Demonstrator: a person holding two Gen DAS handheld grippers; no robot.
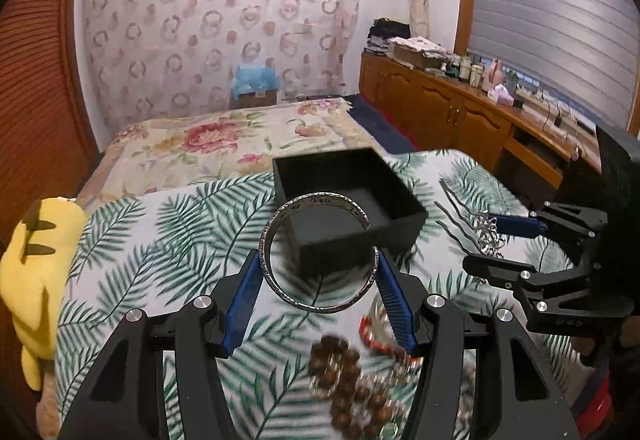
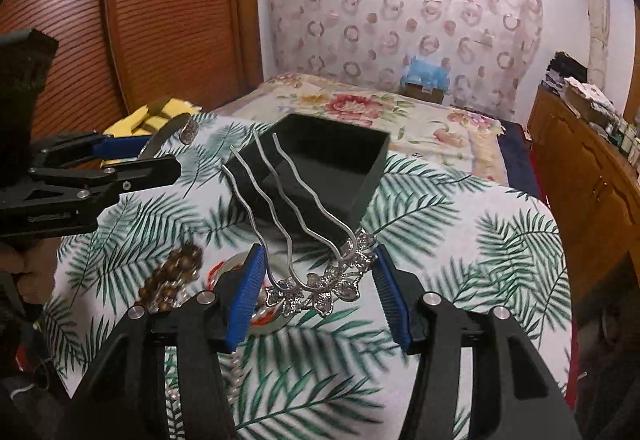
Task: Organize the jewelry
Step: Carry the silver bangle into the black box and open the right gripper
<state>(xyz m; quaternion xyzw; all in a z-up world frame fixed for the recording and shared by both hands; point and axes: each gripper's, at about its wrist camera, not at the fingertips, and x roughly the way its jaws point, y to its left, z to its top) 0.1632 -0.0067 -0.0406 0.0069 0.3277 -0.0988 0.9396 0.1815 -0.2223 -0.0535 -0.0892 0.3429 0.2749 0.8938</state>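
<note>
Left hand-held gripper [image 1: 320, 276] clamped on silver bangle [image 1: 316, 252], raised w/ black box [image 1: 348, 199] just ahead for drop-in. Right hand-held gripper [image 2: 318, 280] clamped on hair comb [image 2: 308, 240], prongs fwd toward box; beads below on surface [image 2: 460, 240].

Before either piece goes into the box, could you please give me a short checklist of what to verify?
1. Left tool holds the silver bangle between its pads: ok.
2. Right tool holds the silver hair comb: cannot tell; the right pad looks apart from it.
3. Black box is open, with nothing seen inside: ok.
4. Box sits flat on the leaf-print cloth: ok.
5. Bead bracelets lie apart from the box: ok.
6. The two tools are apart: ok.
</note>
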